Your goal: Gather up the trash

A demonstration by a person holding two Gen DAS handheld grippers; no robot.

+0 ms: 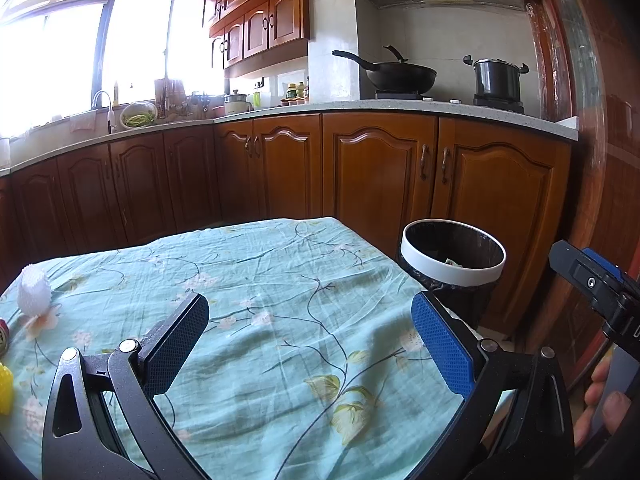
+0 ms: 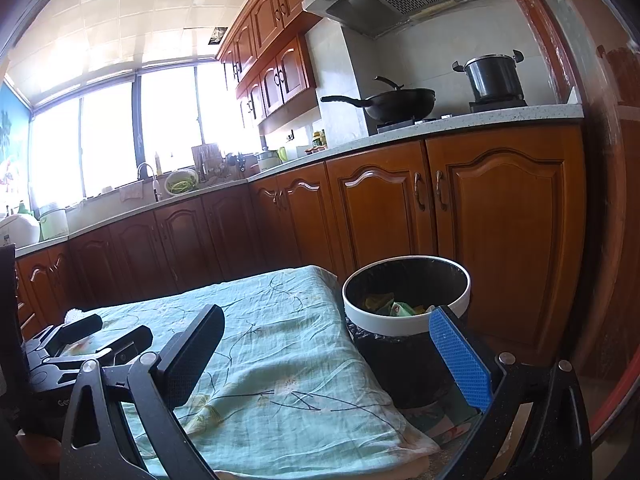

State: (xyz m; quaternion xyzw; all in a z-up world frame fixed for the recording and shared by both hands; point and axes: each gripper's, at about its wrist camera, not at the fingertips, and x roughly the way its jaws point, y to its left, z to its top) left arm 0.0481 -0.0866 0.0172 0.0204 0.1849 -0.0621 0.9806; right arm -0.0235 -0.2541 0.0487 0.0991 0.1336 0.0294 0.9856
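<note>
My left gripper [image 1: 310, 340] stands open over the table's green floral cloth [image 1: 256, 280], nothing between its blue pads. A white foam fruit net [image 1: 34, 292] sits at the cloth's far left, with a yellow object [image 1: 5, 388] and a red-topped item [image 1: 3, 334] at the left edge. The white-rimmed bin [image 1: 454, 256] with a black liner stands off the table's right side. My right gripper [image 2: 326, 350] is open and empty, its right finger in front of the bin [image 2: 404, 320]. Wrappers [image 2: 394, 306] lie inside the bin. The left gripper [image 2: 80, 344] shows at left.
Wooden base cabinets [image 1: 376, 176] run behind the table and bin. A wok [image 1: 396, 74] and a pot [image 1: 498, 78] stand on the stove. A sink and dishes line the counter under the window. A person's hand [image 1: 604, 404] holds the right gripper's handle.
</note>
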